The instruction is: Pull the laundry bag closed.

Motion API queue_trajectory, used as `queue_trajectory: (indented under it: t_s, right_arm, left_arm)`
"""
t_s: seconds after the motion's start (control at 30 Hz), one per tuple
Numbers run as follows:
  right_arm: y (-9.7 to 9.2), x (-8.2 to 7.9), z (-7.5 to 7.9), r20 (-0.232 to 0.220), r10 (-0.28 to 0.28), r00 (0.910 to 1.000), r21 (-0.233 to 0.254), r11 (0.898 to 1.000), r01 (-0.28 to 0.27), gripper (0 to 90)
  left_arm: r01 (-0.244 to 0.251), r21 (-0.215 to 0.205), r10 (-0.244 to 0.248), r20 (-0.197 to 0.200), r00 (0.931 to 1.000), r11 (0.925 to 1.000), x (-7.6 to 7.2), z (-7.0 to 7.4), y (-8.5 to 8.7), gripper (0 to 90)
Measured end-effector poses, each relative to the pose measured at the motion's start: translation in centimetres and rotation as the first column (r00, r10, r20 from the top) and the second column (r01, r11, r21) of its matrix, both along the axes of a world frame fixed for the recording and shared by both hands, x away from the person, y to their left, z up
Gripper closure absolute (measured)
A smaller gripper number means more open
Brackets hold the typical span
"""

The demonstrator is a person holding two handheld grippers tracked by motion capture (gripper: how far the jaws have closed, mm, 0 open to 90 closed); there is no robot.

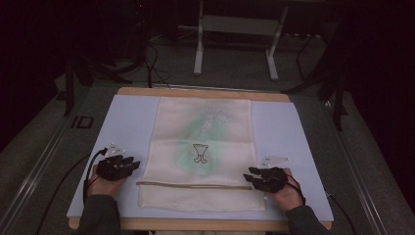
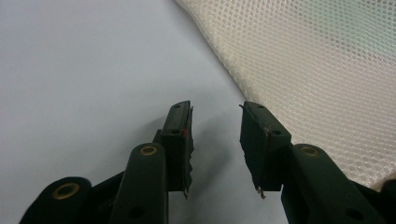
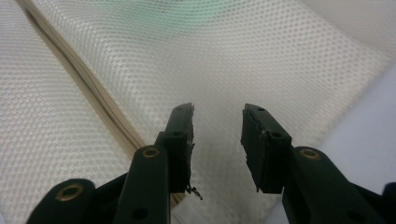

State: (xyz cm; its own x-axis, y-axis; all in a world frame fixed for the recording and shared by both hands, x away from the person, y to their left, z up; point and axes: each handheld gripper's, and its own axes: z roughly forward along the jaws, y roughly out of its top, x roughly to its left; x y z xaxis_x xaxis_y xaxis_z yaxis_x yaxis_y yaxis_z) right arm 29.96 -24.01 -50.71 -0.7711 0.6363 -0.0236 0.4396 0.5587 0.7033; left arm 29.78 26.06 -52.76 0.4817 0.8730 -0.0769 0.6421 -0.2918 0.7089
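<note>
The cream mesh cloth lies flat on the pale-blue bench, its near strip folded so a hem line runs between the 2 grippers. The left gripper rests on bare bench with its jaws parted and empty; in the left gripper view the cloth's edge lies just to the right of its tips, not between them. The right gripper hangs over the cloth's opposite edge, jaws likewise apart and holding nothing, the hem passing to the left of its tips. Flanking the fold like this (1 hand per side) suggests both are placed to pinch the edges together for another fold.
</note>
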Motion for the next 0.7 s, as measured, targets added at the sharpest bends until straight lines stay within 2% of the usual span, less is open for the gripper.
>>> queue_trajectory:
  t_s: [0.17, 0.27, 0.7]
  right_arm:
    - [1.3, 0.0, 0.2, -0.009, 0.038, 0.9992, -0.003, 0.999, -0.039, 63.6]
    - [1.5, 0.0, 0.2, -0.01, 0.043, 0.999, -0.004, 0.999, -0.043, 63.6]
    - [4.9, 0.0, 0.4, -0.012, 0.139, 0.9903, -0.034, 0.99, -0.139, 63.6]
  left_arm:
    - [0.012, 0.003, -0.012, 0.014, 0.9998, 0.9999, -0.1, 0.1, -0.2, 64.7]
    - [0.02, 0.007, -0.02, 0.009, 0.9998, 0.9998, -0.1, 0.1, -0.2, 64.7]
    - [0.031, 0.008, -0.031, 0.0, 0.9995, 0.9995, -0.1, 0.0, -0.4, 64.9]
